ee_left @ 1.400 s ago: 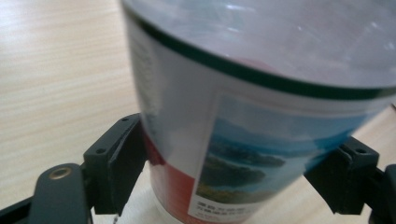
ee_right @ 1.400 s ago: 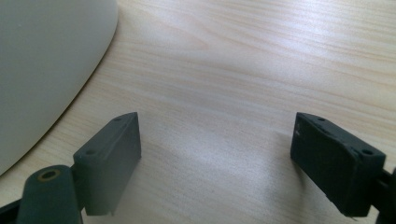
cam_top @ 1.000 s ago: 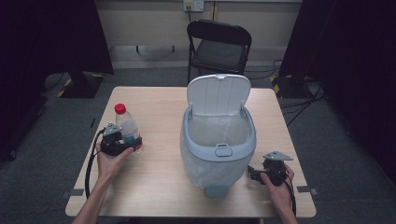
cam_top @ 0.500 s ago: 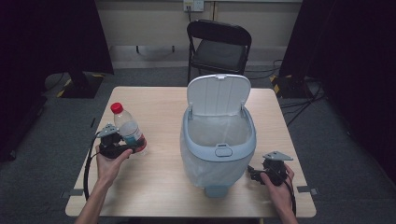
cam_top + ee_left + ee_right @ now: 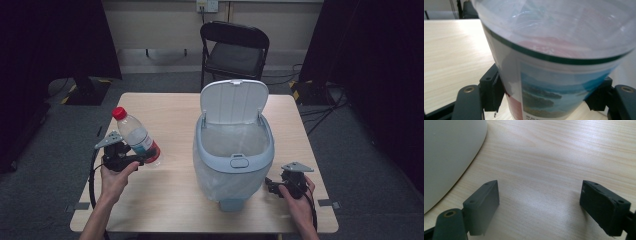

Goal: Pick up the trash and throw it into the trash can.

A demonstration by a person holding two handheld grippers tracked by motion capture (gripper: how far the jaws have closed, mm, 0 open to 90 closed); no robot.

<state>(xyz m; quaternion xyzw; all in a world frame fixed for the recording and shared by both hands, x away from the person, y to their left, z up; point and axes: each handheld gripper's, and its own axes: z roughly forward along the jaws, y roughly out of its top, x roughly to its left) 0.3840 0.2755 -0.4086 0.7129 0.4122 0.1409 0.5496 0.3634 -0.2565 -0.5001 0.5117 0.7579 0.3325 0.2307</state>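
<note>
A clear plastic bottle (image 5: 136, 136) with a red cap and a blue and red label hangs tilted above the table's left side. My left gripper (image 5: 145, 159) is shut on its lower body; in the left gripper view both black pads press the bottle (image 5: 554, 62) at its label. A pale blue bin (image 5: 234, 150) with a clear liner stands mid-table, its white lid (image 5: 234, 100) swung up. My right gripper (image 5: 270, 186) rests low at the bin's right base, open, with bare wood between its jaws. The bin's wall (image 5: 449, 152) curves at the left of the right gripper view.
The wooden table (image 5: 165, 107) has free surface on its far left and along the front. A black folding chair (image 5: 234, 47) stands behind the table. Dark curtains hang at both sides, and cables lie on the grey floor.
The left hand has lifted the bottle off the table and tipped it, cap leaning away to the left. The right gripper has stayed put.
</note>
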